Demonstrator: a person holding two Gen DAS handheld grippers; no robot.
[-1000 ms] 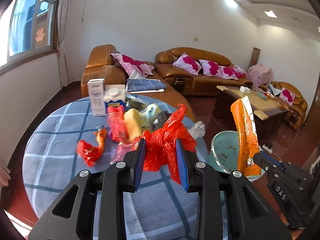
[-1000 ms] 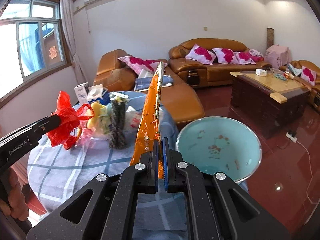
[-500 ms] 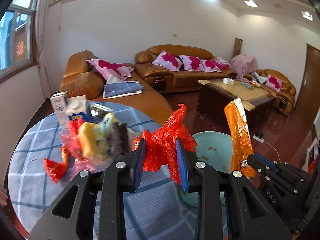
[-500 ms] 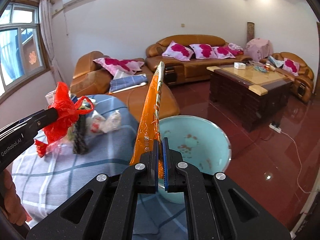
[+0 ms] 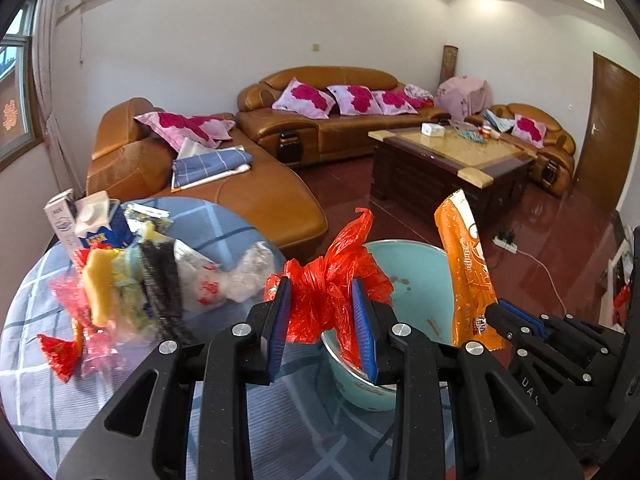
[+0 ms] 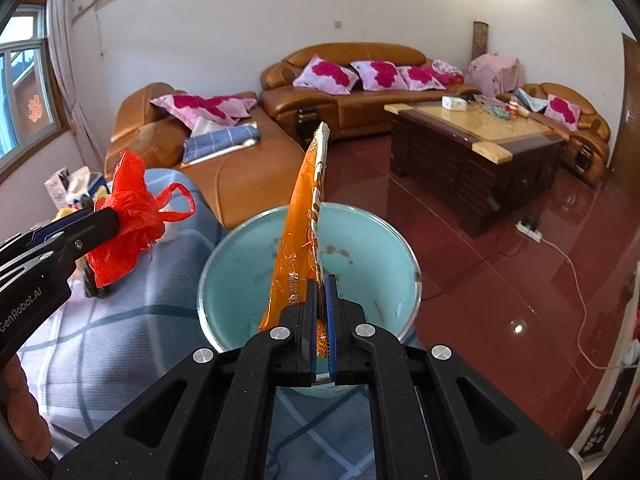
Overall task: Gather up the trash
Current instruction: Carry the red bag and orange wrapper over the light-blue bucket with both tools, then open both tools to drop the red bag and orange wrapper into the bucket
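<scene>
**Two grippers, two pieces of trash, one bin**

Both hands are loaded. The left gripper [image 5: 324,320] has its blue pads [image 5: 280,320] pressed against a crumpled red plastic bag [image 5: 332,280], jaws narrow with the bundle bunched between them; from the right wrist view one bag handle loops out to the side. The right gripper [image 6: 320,316] is clamped tight on the bottom end of one long orange snack wrapper [image 6: 304,216], which stands up nearly vertical from the jaws.

One pale blue bin [image 6: 372,248] sits just off the edge of the table [image 5: 36,380], and it's open at the top with a few brown specks on the inside wall. In the right wrist view the orange wrapper stands in front of the bin's mouth. In the left wrist view the red bag shows in front of the bin's near rim.

Back on the checked blue tablecloth there's a pile of leftover trash [image 5: 136,280]: one white carton [image 5: 60,220], one blue-and-white carton [image 5: 102,222] beside it, a yellow piece, a dark ribbed wrapper, a clear plastic bag with red print, and a small red scrap [image 5: 58,354] at the near left. The pile is blurred, so an exact count isn't safe.

In the room behind: one coffee table [image 6: 472,148].
</scene>
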